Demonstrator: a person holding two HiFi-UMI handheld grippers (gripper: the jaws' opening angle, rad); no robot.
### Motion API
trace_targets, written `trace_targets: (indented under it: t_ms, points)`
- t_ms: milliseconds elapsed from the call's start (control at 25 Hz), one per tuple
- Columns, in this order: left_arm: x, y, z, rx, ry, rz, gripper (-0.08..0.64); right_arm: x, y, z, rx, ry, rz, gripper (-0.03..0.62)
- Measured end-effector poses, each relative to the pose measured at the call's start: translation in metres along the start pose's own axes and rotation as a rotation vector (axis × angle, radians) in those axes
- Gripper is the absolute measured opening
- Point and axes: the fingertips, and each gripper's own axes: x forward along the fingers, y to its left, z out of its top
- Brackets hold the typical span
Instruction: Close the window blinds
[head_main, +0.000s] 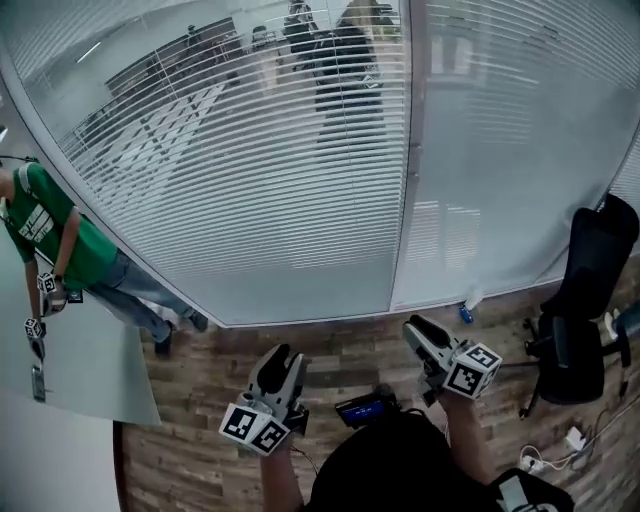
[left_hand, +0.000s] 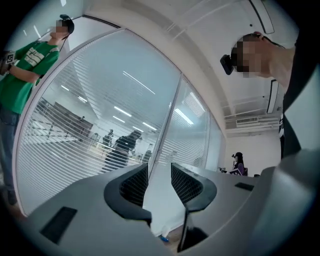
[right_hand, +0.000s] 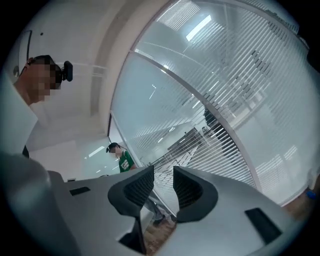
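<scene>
The window blinds hang over a glass wall. The left blind (head_main: 250, 170) has its slats open, and people and desks show through it. The right blind (head_main: 500, 150), past the upright frame post (head_main: 405, 200), looks denser and milky. Both grippers are held low in front of the glass, apart from it. My left gripper (head_main: 282, 360) is open with nothing between its jaws (left_hand: 159, 175). My right gripper (head_main: 422, 332) is also open and empty (right_hand: 162, 180), with the slats (right_hand: 240, 125) beyond it. No cord or wand is visible.
A person in a green shirt (head_main: 60, 240) stands at the left beside a white panel (head_main: 70, 370). A black chair (head_main: 590, 300) stands at the right. A blue-capped bottle (head_main: 468, 308) lies at the glass foot, and cables (head_main: 560, 450) lie on the wooden floor.
</scene>
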Motion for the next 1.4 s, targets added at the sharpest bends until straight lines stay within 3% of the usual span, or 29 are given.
trace_targets:
  t_ms: [160,280,520,680,840,1200,1400]
  points:
    - [0.035,0.02,0.025,0.036,-0.025,0.048,0.143,0.045,-0.017,0.037,-0.009,-0.018,0.068,0.104]
    - [0.048,0.036,0.018,0.028,-0.011,0.065,0.143,0.063,-0.029,0.039,-0.015,-0.019,0.093,0.104]
    - [0.082,0.05,0.032,-0.002,0.027,0.056,0.143,0.087,-0.049,0.047,0.061,0.011,0.05,0.104]
    - [0.101,0.073,0.033,-0.033,0.012,0.02,0.143,0.104,-0.056,0.053,0.034,0.013,0.014,0.104]
    - [0.131,0.1,0.032,-0.072,0.011,-0.044,0.143,0.114,-0.081,0.079,-0.014,-0.042,-0.091,0.104]
    - [0.16,0.184,0.071,-0.115,-0.009,-0.172,0.143,0.161,-0.101,0.131,-0.068,-0.208,-0.357,0.106]
    - [0.166,0.216,0.066,-0.152,0.021,-0.189,0.143,0.172,-0.105,0.145,-0.184,-0.198,-0.479,0.106]
